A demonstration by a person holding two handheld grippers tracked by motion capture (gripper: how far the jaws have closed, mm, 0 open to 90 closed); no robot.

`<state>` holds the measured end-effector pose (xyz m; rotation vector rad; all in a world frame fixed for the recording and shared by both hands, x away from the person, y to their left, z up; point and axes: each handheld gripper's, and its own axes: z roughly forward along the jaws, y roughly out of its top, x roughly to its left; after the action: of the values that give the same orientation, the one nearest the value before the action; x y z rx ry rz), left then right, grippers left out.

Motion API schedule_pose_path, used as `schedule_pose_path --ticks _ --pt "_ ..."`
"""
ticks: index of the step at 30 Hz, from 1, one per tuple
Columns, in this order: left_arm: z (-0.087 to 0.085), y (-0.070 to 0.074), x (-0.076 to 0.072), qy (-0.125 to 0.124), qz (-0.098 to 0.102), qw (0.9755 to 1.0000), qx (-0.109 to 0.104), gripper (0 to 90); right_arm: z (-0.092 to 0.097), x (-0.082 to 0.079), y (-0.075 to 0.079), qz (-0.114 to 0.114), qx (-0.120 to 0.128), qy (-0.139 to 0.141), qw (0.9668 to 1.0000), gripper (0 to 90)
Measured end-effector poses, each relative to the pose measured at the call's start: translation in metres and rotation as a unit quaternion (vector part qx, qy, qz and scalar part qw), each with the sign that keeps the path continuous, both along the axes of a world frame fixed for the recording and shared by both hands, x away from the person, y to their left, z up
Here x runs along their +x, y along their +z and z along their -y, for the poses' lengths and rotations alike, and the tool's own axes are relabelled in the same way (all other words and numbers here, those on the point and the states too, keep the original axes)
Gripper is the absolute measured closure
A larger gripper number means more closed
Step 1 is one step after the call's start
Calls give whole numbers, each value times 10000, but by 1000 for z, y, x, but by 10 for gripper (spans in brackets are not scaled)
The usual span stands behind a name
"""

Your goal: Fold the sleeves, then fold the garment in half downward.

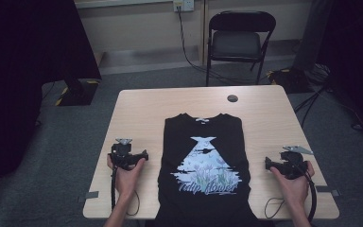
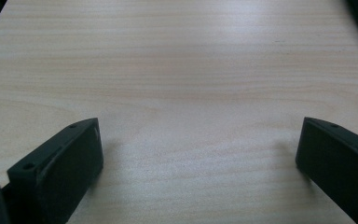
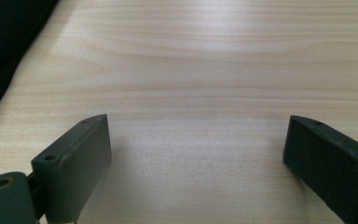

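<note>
A black T-shirt (image 1: 203, 161) lies flat down the middle of the light wooden table (image 1: 142, 109), sleeves folded in, with a white-and-blue print and the words "Tulip flower" facing up. My left gripper (image 1: 145, 155) rests on the table just left of the shirt and points toward it. In the left gripper view, my left gripper (image 2: 198, 135) stands open over bare wood. My right gripper (image 1: 267, 163) sits to the shirt's right, also pointing toward it. In the right gripper view, my right gripper (image 3: 198, 133) is open with nothing between the jaws, and the shirt's edge (image 3: 4, 32) shows at upper left.
A round cable hole (image 1: 232, 98) sits near the table's far edge. A black folding chair (image 1: 238, 40) stands behind the table, with cables on the floor beside it. Grey tape tabs (image 1: 90, 195) mark the near corners of the table.
</note>
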<state>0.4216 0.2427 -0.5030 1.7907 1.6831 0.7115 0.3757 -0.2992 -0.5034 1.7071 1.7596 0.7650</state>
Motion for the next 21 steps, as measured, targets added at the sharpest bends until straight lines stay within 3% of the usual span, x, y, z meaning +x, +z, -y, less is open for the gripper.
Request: schedule_pose_path --ticks 14,16,19,21 --pt "0 0 0 -3 1 10000 -8 5 -2 0 0 -12 7 -148 9999 58" --pt "0 0 -1 -49 42 10000 -12 21 -2 0 2 -45 30 -117 9999 118" --pt "1 1 -2 -57 27 10000 -5 37 0 -1 5 -13 371 116 9992 147" --pt "2 3 -1 -126 -46 9999 -29 41 4 -2 7 6 665 401 9970 173"
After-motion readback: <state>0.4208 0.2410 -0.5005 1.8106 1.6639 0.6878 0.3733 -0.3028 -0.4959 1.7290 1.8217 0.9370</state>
